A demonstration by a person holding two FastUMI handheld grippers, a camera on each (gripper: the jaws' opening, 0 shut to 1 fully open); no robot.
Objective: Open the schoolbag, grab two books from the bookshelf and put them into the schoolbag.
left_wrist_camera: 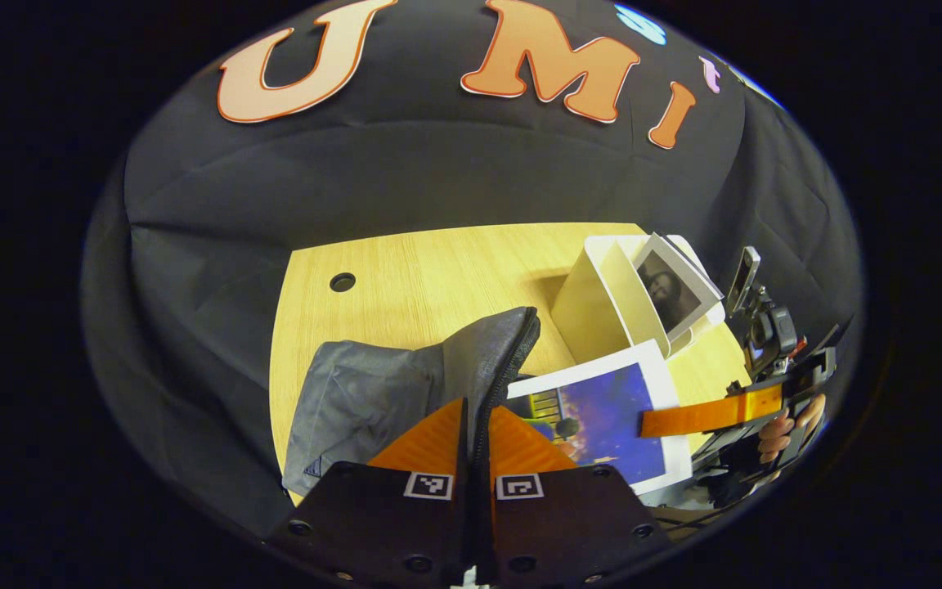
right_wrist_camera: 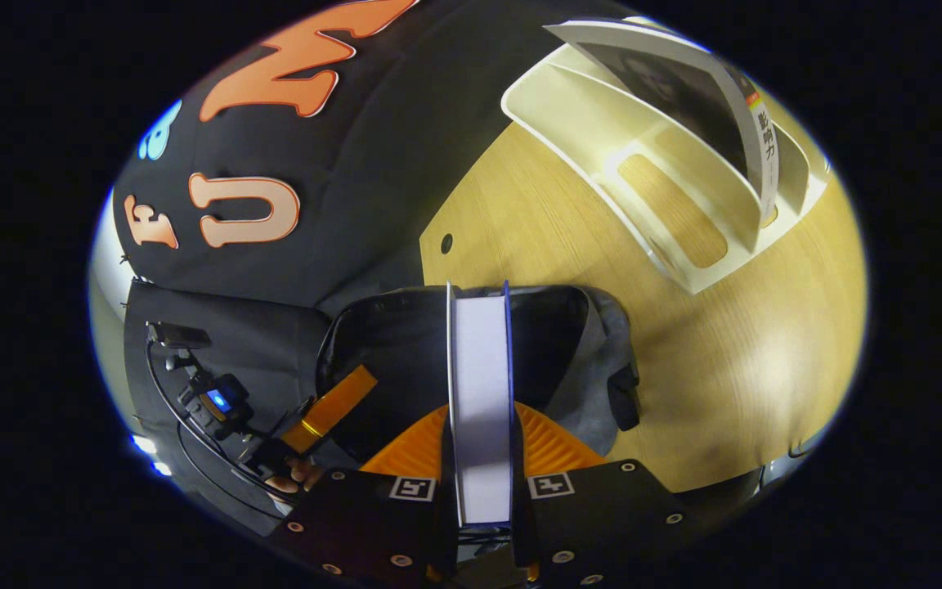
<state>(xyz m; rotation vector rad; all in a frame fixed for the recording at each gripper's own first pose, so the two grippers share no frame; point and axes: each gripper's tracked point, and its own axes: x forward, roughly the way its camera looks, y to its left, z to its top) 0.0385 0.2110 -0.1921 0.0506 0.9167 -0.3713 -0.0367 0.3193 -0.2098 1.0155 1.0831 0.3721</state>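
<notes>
Schoolbag mouth held open | book edge-on above

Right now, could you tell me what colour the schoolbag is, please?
The schoolbag is grey with a dark zip edge, best seen in the left gripper view.

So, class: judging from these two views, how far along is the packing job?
Done: the schoolbag is open, its edge pinched by the left gripper. In hand: the right gripper holds the first book above the opening. Left: dropping it in, then fetching the second book from the bookshelf.
</notes>
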